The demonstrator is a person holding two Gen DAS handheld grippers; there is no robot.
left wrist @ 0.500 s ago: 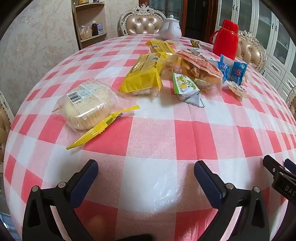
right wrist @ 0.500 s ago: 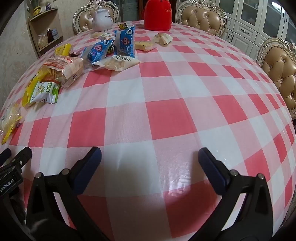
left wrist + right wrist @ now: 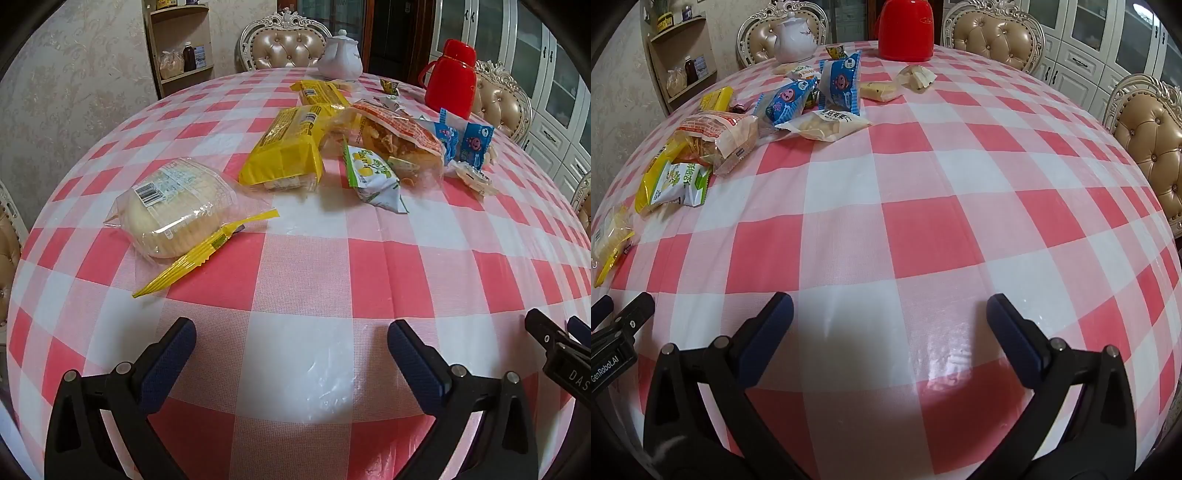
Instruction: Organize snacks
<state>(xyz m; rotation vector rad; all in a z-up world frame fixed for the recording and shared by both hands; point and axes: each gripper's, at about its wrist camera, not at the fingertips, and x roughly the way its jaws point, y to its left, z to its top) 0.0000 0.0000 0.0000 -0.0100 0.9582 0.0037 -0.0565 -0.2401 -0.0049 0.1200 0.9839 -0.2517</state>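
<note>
red-and-white checked cloth covers the table (image 3: pixel 303 273), w/ padded chairs, a white teapot (image 3: pixel 340 55) and a red flask (image 3: pixel 450 79) at the far edge. both tools are held low over bare cloth at the near edge: left gripper (image 3: pixel 291 343) and right gripper (image 3: pixel 890 314), jaws spread wide on each, nothing between them.

snacks are scattered on the left-centre part of the table: a clear pack of round pale cakes (image 3: pixel 173 206) w/ a yellow twisted tail nearest the left gripper, then a yellow pack (image 3: pixel 288 151), a green-white sachet (image 3: pixel 373 173), an orange-topped crisp bag (image 3: pixel 402 136), two blue sachets (image 3: pixel 812 92), and small pale pieces (image 3: pixel 916 77) further back near the flask.

step in hand, as judged: reach for a first pack not yet begun. best done by taking the nearest pack w/ the left tool, gripped across the firm body, not by the loose film tail, which would likely slip or tear. crisp bag should be pinched at a seam so contents aren't crushed.

no box, tray or basket is seen in either view; the shelf behind holds jars and a bag, contents unclear.
</note>
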